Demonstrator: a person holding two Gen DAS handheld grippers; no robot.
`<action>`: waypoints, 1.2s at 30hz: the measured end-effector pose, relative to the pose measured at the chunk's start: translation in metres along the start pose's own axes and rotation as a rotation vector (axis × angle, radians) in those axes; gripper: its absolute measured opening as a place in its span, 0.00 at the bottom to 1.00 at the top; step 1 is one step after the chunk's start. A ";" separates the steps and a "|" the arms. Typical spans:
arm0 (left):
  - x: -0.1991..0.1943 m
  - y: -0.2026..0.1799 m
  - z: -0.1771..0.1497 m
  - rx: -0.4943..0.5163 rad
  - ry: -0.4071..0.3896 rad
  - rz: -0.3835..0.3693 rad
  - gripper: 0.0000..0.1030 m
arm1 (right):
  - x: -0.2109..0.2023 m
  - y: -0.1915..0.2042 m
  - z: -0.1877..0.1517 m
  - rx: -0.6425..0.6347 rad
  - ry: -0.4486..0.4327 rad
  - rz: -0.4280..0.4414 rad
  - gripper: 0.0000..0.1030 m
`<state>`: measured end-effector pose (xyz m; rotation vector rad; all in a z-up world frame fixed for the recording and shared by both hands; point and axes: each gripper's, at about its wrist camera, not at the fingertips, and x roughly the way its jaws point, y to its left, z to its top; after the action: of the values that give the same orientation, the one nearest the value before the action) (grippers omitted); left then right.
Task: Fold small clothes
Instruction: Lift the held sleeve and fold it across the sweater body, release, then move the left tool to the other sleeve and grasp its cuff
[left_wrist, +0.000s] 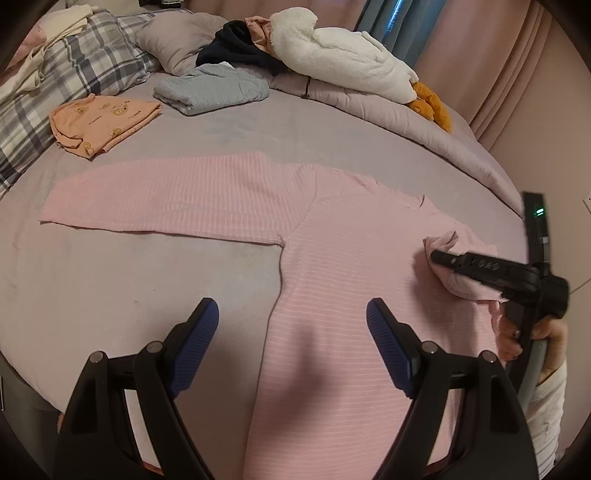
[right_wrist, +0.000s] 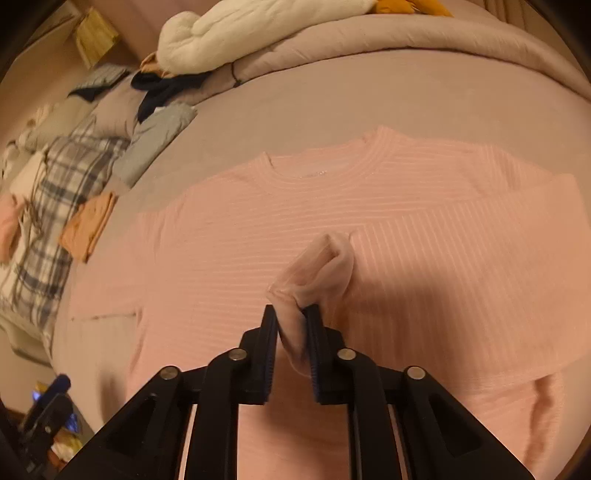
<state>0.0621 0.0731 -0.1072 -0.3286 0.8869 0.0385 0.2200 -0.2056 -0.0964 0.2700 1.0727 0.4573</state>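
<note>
The bed (left_wrist: 221, 122), covered by a mauve sheet, serves as the work surface. A pink striped long-sleeved top (left_wrist: 332, 258) is laid flat across its near half, collar toward the far right. One sleeve (left_wrist: 159, 199) is extended flat to the left and is not yet folded. The other sleeve's cuff (right_wrist: 317, 266) is carried over the body of the top, so the first fold is judged to be in progress; the left sleeve and the body folds are judged to remain.

Two folded garments, a grey one (left_wrist: 210, 90) and an orange printed one (left_wrist: 103, 122), are placed at the far left, and are taken as finished items. Unfolded clothes (left_wrist: 332, 48) are heaped on the rolled duvet at the far edge.

Open sheet is available between the top and the folded items, and near left beside the hem. The bed's near edge lies just below the hem.

The right gripper (right_wrist: 291, 332) is narrowly parted with the cuff pinched between its pads. The left gripper (left_wrist: 291, 325) is spread wide, holding nothing, above the top's side edge.
</note>
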 end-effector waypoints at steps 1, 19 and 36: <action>0.001 0.000 0.000 0.002 -0.001 0.003 0.80 | -0.005 0.001 -0.001 -0.014 -0.025 -0.007 0.38; 0.009 -0.010 0.001 0.026 0.027 0.025 0.80 | 0.041 0.006 -0.021 -0.095 -0.032 -0.203 0.55; 0.039 -0.059 0.021 0.081 0.069 -0.084 0.81 | -0.059 -0.075 -0.034 0.096 -0.207 -0.151 0.61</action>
<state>0.1131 0.0190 -0.1089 -0.2930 0.9395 -0.0865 0.1830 -0.3005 -0.0980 0.3118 0.9056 0.2372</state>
